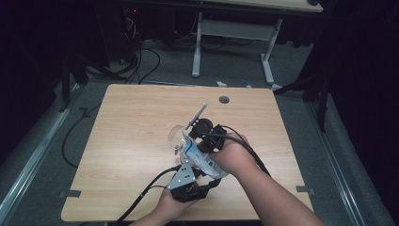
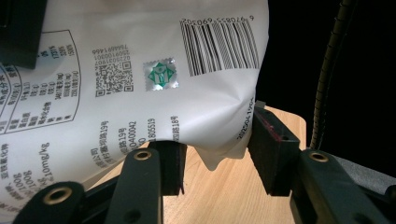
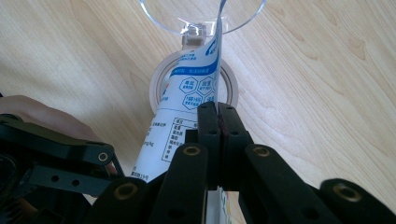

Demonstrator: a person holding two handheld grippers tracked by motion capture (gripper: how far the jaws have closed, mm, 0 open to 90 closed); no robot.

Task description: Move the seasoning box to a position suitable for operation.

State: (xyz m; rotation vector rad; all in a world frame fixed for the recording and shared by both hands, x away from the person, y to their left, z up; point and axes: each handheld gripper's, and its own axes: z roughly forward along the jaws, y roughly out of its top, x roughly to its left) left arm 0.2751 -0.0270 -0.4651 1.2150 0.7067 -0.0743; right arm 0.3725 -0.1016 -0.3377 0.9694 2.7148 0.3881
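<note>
1. Left hand (image 1: pixel 175 203) at the table's (image 1: pixel 127 141) near edge, forearm entering from below; wrapped around the left gripper (image 1: pixel 200 175), grey three-cornered plate on top, jaws aimed up and to the right, away from the near edge.
2. Left jaws part open, pads (image 2: pixel 273 156) set against the lower corner of the white pouch (image 2: pixel 154 79).
3. Right forearm crossing in from the near right corner; right hand (image 1: pixel 234 153) over the table's middle, just beyond the left.
4. Right gripper (image 3: pixel 217 116) pointed forward and down, jaws pressed together on the pouch's thin edge.
</note>
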